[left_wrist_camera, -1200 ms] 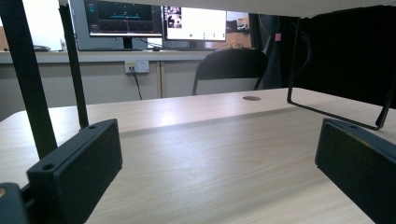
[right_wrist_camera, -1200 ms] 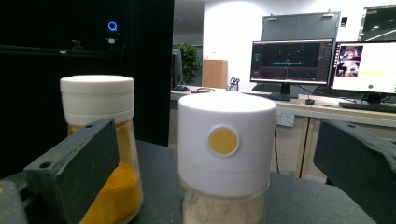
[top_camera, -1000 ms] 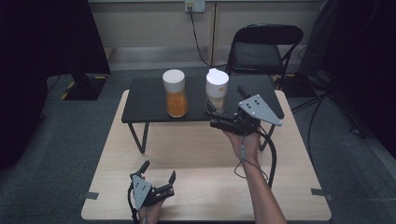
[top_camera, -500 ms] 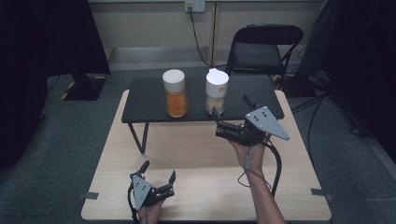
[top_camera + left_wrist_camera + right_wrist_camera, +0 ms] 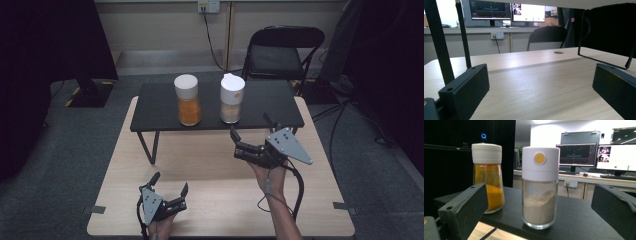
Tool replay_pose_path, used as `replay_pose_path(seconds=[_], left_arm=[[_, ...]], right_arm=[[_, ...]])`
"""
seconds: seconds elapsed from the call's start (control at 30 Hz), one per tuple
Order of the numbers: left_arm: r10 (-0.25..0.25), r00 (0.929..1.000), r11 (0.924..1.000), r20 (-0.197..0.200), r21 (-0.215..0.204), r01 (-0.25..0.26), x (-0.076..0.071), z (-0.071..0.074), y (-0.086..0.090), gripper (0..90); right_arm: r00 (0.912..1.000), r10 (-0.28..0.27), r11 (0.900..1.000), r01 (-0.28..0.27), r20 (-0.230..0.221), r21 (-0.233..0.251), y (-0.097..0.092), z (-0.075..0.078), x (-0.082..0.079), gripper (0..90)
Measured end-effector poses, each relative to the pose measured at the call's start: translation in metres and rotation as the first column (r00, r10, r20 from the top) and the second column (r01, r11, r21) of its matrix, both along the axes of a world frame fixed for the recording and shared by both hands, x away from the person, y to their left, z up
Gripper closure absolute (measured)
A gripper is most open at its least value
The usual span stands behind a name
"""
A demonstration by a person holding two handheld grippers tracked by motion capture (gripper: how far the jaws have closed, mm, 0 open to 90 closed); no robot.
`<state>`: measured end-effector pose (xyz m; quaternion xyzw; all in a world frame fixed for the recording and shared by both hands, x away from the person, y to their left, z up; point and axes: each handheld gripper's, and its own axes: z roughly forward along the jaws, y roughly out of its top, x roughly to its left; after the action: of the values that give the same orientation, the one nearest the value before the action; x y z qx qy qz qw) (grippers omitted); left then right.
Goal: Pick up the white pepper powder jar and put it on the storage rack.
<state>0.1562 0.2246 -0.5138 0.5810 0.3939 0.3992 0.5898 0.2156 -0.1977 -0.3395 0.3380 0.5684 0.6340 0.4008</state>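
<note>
High view overhead, facing forward; right tool view close on jars (image 5: 539, 187).

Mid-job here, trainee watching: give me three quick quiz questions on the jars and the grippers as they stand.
1. True or false: the right gripper is shut on the jar of pale powder.
2. Which jar stands nearer the right gripper: A) the jar of orange powder, B) the jar of pale powder?
3. What do both jars stand on?

Key
1. False; its jaws are open and apart from the jar.
2. B.
3. The black raised shelf on the wooden table.
</note>
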Motion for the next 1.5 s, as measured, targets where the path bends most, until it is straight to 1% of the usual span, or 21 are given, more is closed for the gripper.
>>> replay_pose_path(seconds=[0.2,0.5,0.67,0.83,0.9,1.07,1.23,1.33,1.5], left_arm=[[-0.004,1.0,1.0,0.0,-0.001,0.004,0.0,0.0,0.001,0.0],[-0.004,1.0,1.0,0.0,-0.001,0.004,0.0,0.0,0.001,0.0],[-0.004,1.0,1.0,0.0,-0.001,0.004,0.0,0.0,0.001,0.0],[-0.004,1.0,1.0,0.0,-0.001,0.004,0.0,0.0,0.0,0.0],[-0.003,1.0,1.0,-0.001,-0.001,0.003,0.0,0.0,0.0,0.0],[-0.003,1.0,1.0,0.0,-0.001,0.003,0.0,0.0,0.0,0.0],[-0.003,1.0,1.0,-0.001,-0.001,0.003,0.0,0.0,0.0,0.0],[-0.003,1.0,1.0,0.0,-0.001,0.003,0.0,0.0,0.0,0.0],[-0.003,1.0,1.0,-0.001,-0.001,0.003,0.0,0.0,0.0,0.0]], right_arm=[[0.9999,-0.008,1.0,0.008,-0.011,0.004,-0.004,-0.014,-0.01,0.0],[0.9992,-0.024,0.9997,0.024,-0.031,0.003,-0.008,-0.032,-0.017,0.0],[0.9989,-0.032,0.9995,0.031,-0.035,-0.005,-0.009,-0.041,-0.023,0.0],[0.9982,-0.04,0.9992,0.04,-0.044,0.003,-0.012,-0.049,-0.029,0.0],[0.9979,-0.045,0.999,0.045,-0.047,-0.002,-0.013,-0.052,-0.031,0.0],[0.9974,-0.052,0.9986,0.053,-0.049,0.004,-0.013,-0.06,-0.037,0.0],[0.9968,-0.063,0.998,0.063,-0.05,-0.005,-0.014,-0.067,-0.043,0.0],[0.9963,-0.067,0.9978,0.067,-0.053,-0.001,-0.015,-0.071,-0.046,0.0],[0.9952,-0.079,0.9969,0.079,-0.058,-0.01,-0.016,-0.078,-0.051,0.0]])
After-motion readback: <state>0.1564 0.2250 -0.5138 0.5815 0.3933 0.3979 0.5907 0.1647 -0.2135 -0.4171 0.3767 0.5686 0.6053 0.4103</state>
